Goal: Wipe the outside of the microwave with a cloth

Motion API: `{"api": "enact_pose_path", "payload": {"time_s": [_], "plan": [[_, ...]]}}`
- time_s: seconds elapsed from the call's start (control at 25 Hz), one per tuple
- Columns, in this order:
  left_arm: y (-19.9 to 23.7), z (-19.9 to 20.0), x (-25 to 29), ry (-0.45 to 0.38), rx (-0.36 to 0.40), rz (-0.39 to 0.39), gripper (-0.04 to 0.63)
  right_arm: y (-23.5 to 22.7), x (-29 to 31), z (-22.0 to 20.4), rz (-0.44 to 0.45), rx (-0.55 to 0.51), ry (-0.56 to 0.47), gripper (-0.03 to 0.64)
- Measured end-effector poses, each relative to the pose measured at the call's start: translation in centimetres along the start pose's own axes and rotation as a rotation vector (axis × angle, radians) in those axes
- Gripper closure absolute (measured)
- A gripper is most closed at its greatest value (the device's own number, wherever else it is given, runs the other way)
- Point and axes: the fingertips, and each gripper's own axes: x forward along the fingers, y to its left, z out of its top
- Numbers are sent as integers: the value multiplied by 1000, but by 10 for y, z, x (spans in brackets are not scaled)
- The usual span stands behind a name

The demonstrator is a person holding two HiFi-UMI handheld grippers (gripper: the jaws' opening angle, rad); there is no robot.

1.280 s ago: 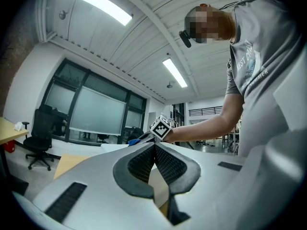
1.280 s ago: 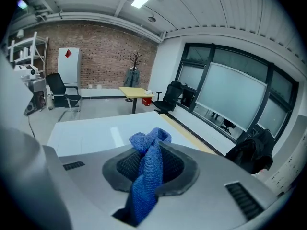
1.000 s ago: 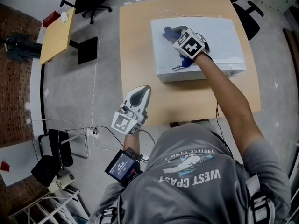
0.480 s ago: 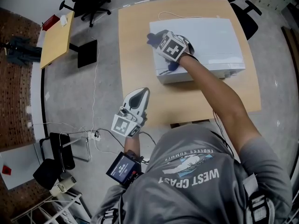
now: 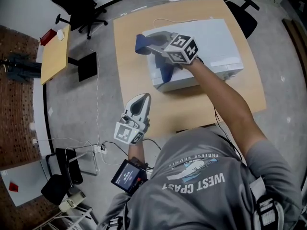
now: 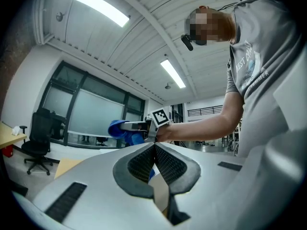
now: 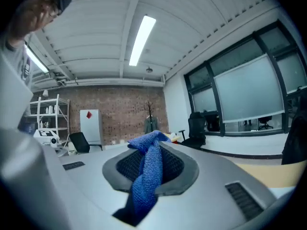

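The white microwave (image 5: 211, 44) stands on a wooden table (image 5: 139, 95). My right gripper (image 5: 147, 46) hangs level above the microwave's left edge and points left, shut on the blue cloth (image 5: 166, 72). One bunch of the cloth sticks out at the fingertips and the rest dangles down over the microwave's left side. In the right gripper view the cloth (image 7: 148, 171) is pinched between the pads and droops toward the camera. My left gripper (image 5: 143, 98) is shut and empty, held off the table's front left corner. In the left gripper view its pads (image 6: 154, 150) meet, and the cloth (image 6: 117, 128) shows beyond.
A small wooden side table (image 5: 55, 42) and a black office chair (image 5: 79, 6) stand on the floor to the left. Another chair (image 5: 240, 8) is behind the table's right corner. Cables (image 5: 98, 80) run across the floor. A white cord (image 5: 168, 20) lies behind the microwave.
My right gripper has lifted off the microwave's top with the cloth and swung left past its left edge, turning level. The left gripper has stayed put.
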Motion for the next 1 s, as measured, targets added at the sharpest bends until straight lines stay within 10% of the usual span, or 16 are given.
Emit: {"api": "enact_pose_path", "payload": {"time_s": [0.44, 1.0], "plan": [[-18, 22, 59, -3, 43, -14, 572, -82, -189, 94, -168, -22, -253, 548], [-58, 24, 123, 49, 92, 1, 572, -173, -358, 47, -364, 22, -247, 548]]}}
